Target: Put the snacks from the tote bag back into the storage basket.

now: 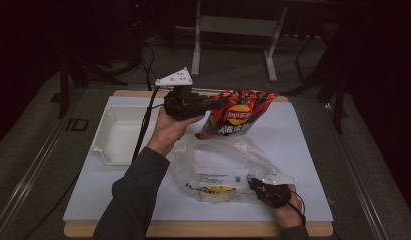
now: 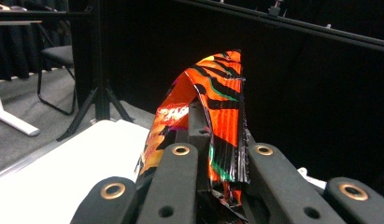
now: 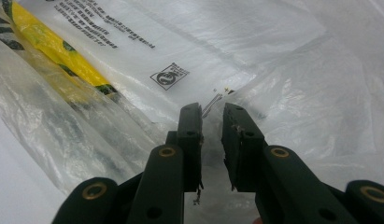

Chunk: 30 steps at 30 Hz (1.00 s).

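So the left gripper [image 1: 205, 106] sits just above the middle of the high view, clamped tight on the end of a crisps bag [image 1: 239, 113]. The bag is shiny, crinkly foil, orange-red with black stripes and a round logo, and it hangs tilted in the air, its lower end dipping towards the mouth of the plastic bag [image 1: 220, 167] below. In the left gripper view the foil [image 2: 217, 112] folds up between the jaws like a little tent.

The plastic bag is thin, see-through, wrinkly film with black print and a yellow band, lying on the white table [image 1: 303, 150] in the lower middle of the high view. The right gripper [image 1: 254, 185] is at the bag's lower right edge, jaws nearly together with a pinch of film between them [image 3: 211, 116]; looks like it's gripping it, though a narrow gap shows.

Around them: a white, hard plastic tray [image 1: 107, 142] with squared walls sits at centre left, well apart from both bags. The person's dark sleeve [image 1: 133, 200] covers the lower left of the table. Grey floor and metal stand legs [image 1: 195, 50] run along the top.
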Available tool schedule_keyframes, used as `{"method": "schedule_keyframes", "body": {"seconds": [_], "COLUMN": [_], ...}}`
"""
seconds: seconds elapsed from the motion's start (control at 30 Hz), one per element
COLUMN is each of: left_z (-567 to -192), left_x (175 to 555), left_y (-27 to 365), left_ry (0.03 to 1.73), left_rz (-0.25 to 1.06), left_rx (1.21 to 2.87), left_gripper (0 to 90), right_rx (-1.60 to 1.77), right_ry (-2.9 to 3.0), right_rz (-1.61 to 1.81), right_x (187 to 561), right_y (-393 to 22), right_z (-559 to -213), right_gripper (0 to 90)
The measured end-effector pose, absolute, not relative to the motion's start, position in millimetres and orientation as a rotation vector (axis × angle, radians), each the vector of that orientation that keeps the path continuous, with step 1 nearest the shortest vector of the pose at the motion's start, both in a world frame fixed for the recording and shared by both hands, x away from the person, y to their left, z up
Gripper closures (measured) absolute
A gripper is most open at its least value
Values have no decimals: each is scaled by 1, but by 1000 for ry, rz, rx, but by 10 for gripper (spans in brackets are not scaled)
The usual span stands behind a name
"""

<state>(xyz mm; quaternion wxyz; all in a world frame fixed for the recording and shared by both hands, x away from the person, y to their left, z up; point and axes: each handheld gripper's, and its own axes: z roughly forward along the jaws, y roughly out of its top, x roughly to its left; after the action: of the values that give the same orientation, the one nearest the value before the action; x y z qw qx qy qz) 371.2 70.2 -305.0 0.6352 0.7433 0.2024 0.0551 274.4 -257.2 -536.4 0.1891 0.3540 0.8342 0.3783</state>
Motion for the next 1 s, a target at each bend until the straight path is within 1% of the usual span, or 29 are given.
{"method": "schedule_keyframes", "body": {"seconds": [0.43, 1.0], "left_z": [-304, -300], "left_x": [383, 402], "left_y": [70, 84], "left_ry": [467, 520], "left_rz": [119, 166], "left_rx": [1669, 1622], "left_gripper": [864, 865], "right_rx": [994, 991], "right_ry": [2346, 2346], "right_rz": [1064, 1067], "right_x": [274, 274], "right_y": [-257, -257], "right_z": [-537, -537], "right_gripper": [774, 776]}}
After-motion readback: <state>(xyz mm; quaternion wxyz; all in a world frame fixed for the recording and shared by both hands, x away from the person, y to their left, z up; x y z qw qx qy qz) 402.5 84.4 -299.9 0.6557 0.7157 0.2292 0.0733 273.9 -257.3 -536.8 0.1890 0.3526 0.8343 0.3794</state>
